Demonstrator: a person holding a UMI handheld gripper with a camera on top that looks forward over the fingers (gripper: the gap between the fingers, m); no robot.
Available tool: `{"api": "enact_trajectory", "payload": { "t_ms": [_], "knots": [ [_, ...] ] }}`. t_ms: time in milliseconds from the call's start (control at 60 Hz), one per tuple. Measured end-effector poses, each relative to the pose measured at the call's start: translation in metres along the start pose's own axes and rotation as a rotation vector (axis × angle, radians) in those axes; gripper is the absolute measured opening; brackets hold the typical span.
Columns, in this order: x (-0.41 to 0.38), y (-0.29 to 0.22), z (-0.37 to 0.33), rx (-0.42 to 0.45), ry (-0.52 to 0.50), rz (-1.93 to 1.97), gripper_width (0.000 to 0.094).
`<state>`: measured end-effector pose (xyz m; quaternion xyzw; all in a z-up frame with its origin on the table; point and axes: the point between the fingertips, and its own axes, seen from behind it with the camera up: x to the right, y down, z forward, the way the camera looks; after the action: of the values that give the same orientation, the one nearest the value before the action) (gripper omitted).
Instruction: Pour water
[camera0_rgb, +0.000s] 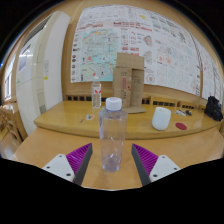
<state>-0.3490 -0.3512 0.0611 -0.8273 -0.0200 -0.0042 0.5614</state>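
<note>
So the gripper (111, 163) is sitting wide open here, holding nothing, with its two purple pads (76, 160) splayed out either side of a clear plastic water bottle (112, 135). The bottle stands dead ahead at 12 o'clock from the fingers, pretty much centred in the gap, with daylight on both sides, so it's between the fingers but not gripped. Its long axis is straight up and down, white cap (114, 103) on top, resting on its own on the wooden table (60, 145). Looks like it's full or near full of water, though honestly with clear plastic against that backdrop the level is hard to call. Since the cap looks to be on, pouring isn't happening right away by the look of it. Further out, around 11 o'clock beyond the bottle, there's a tall clear glass or bottle (97, 94) standing on the far table, which could be the thing to pour into; can't tell if anything's in it. At about 1 o'clock there's a white mug-ish container (161, 118), and behind everything a brown cardboard box (128, 73) against a wall of posters (135, 32). Best guess at the next move: close straight in on the bottle's body, no sideways shuffle needed, since it's already lined up.
</note>
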Motion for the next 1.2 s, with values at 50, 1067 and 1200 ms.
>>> {"api": "enact_trajectory", "payload": {
  "t_ms": [50,1067,1200],
  "knots": [
    [0.001,-0.005,0.020,0.005,0.011,0.018,0.0766],
    [0.010,-0.267,0.042,0.296,-0.631,0.717,0.0276],
    [0.057,-0.314,0.060,0.314,-0.834,1.211,0.0276]
  ]
}}
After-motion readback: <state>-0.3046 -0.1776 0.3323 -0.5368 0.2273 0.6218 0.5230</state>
